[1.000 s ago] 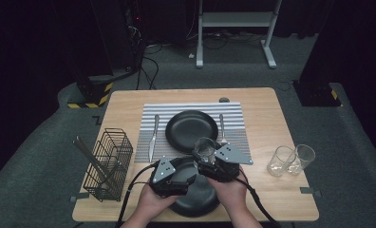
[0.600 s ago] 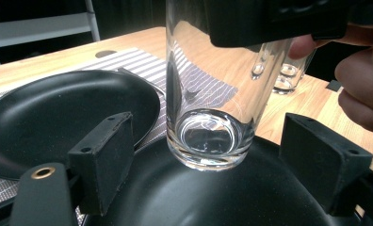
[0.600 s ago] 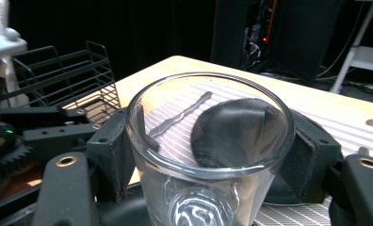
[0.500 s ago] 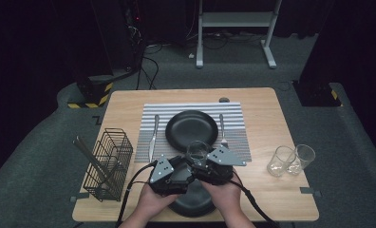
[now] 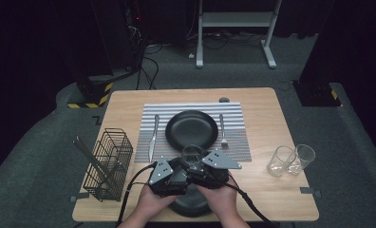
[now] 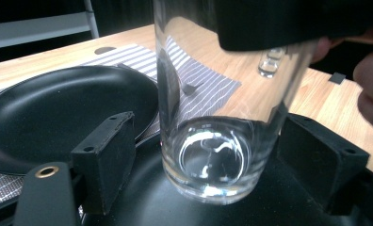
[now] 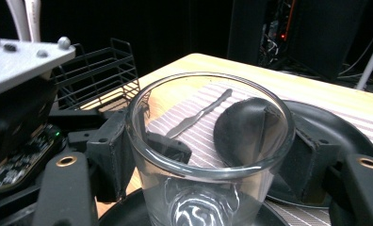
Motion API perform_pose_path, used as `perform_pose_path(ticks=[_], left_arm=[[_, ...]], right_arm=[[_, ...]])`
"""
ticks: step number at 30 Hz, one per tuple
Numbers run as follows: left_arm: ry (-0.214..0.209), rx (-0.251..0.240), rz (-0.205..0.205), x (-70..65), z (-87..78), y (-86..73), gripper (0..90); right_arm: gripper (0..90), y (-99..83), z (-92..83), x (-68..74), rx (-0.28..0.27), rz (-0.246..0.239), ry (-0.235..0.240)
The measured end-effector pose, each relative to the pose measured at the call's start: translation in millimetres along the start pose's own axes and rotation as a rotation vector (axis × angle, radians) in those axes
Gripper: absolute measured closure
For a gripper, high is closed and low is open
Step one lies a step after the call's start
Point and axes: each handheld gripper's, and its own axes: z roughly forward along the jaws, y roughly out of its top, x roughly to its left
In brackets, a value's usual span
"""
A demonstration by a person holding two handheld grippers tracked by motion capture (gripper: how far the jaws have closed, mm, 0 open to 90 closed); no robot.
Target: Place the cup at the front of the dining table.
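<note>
Dark floor surrounds the wooden table (image 5: 271,123). At lower centre of the high view, the right gripper (image 7: 213,165) is clamped on an upright clear glass (image 5: 192,156) over a black plate (image 5: 191,206). The left gripper (image 6: 222,155) has its jaws apart either side of the glass, not pressing.

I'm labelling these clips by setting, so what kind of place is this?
Probably a lab or studio staged as a dining table: a striped placemat with a black plate, knife and fork, amid black curtains and loose floor cables.
</note>
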Motion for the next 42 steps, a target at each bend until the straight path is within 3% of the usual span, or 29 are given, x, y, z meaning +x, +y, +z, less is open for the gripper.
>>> perform_pose_path(ticks=[24,42], left_arm=[[-0.008,-0.071,-0.005,0.1,-5.3,-3.0,27.9],[-0.012,-0.061,-0.016,0.1,-4.0,-2.6,30.2]], right_arm=[[29.0,-2.7,9.1,11.2,0.017,-0.005,0.045],[29.0,-3.1,11.1,13.2,0.039,-0.007,0.060]])
